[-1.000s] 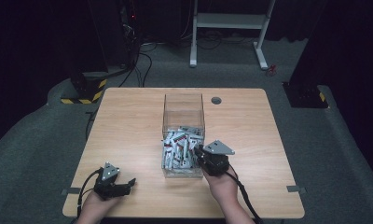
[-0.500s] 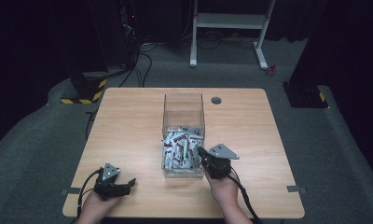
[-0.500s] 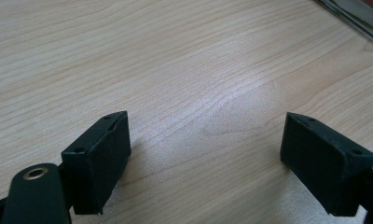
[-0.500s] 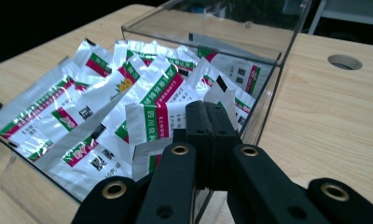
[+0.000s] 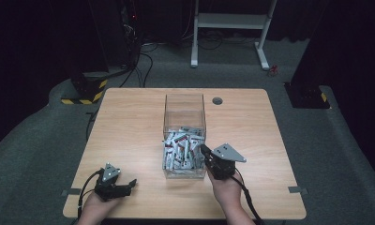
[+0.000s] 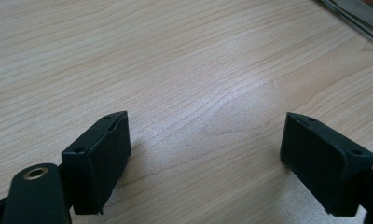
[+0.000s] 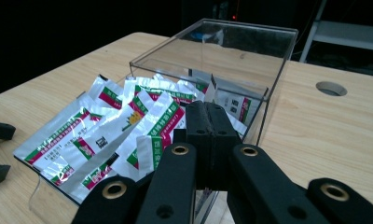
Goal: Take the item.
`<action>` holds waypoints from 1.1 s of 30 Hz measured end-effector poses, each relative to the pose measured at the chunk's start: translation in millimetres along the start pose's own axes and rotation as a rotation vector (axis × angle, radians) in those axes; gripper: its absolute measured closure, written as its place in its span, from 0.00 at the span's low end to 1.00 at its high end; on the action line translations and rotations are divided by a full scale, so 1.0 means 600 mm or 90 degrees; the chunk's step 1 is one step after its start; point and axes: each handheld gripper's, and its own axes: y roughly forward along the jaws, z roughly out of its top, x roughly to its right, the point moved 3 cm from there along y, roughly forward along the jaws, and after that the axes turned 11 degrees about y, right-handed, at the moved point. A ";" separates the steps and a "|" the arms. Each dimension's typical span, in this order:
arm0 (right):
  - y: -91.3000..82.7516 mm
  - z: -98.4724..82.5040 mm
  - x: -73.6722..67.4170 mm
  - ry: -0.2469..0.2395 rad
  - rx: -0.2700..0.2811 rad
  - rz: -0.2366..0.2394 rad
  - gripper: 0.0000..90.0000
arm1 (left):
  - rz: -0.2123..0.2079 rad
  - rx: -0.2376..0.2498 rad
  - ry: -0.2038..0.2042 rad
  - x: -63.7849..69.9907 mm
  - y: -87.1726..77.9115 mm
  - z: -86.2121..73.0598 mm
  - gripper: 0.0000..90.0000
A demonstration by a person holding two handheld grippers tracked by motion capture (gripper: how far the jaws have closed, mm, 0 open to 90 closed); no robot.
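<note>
Fingers of the right gripper (image 7: 211, 122) have just closed together, empty, above sachets (image 7: 128, 126); left gripper (image 6: 203, 163) gapes wide.

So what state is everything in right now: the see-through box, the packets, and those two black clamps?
Clear plastic box: open-topped, upright, partly filled.
Silver sachets with red and green print: heaped loosely in the box.
Left gripper: jaws wide open, nothing between them.
Right gripper: jaws shut, at the box's near edge.

The clear box (image 5: 184, 136) stands mid-table, its walls blocking any level pass; its top is open. Packets (image 5: 181, 151) fill its near half, its far half is bare. Left and right of the box the table (image 5: 129, 131) lies open.
</note>
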 end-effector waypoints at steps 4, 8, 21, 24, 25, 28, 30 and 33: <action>-0.004 0.007 -0.002 0.000 0.007 0.000 1.00 | 0.000 0.000 0.000 0.000 0.000 0.000 0.18; -0.008 0.015 -0.006 -0.003 0.017 0.003 1.00 | -0.001 0.000 0.001 0.000 0.000 0.000 0.18; -0.025 0.035 -0.011 -0.005 0.050 0.006 1.00 | -0.002 0.001 0.002 0.000 0.000 0.000 0.18; -0.031 0.041 -0.012 -0.008 0.058 0.009 1.00 | -0.002 0.001 0.002 0.000 0.000 0.000 0.18; -0.032 0.043 -0.013 -0.007 0.061 0.009 1.00 | -0.002 0.001 0.002 0.000 0.000 0.000 0.18; -0.037 0.048 -0.013 -0.010 0.067 0.011 1.00 | -0.002 0.001 0.002 0.000 0.000 0.000 0.18; -0.039 0.050 -0.013 -0.010 0.072 0.012 1.00 | -0.002 0.001 0.002 0.000 0.000 0.000 0.18; -0.044 0.055 -0.013 -0.010 0.080 0.013 1.00 | -0.002 0.001 0.002 0.000 0.000 0.000 0.18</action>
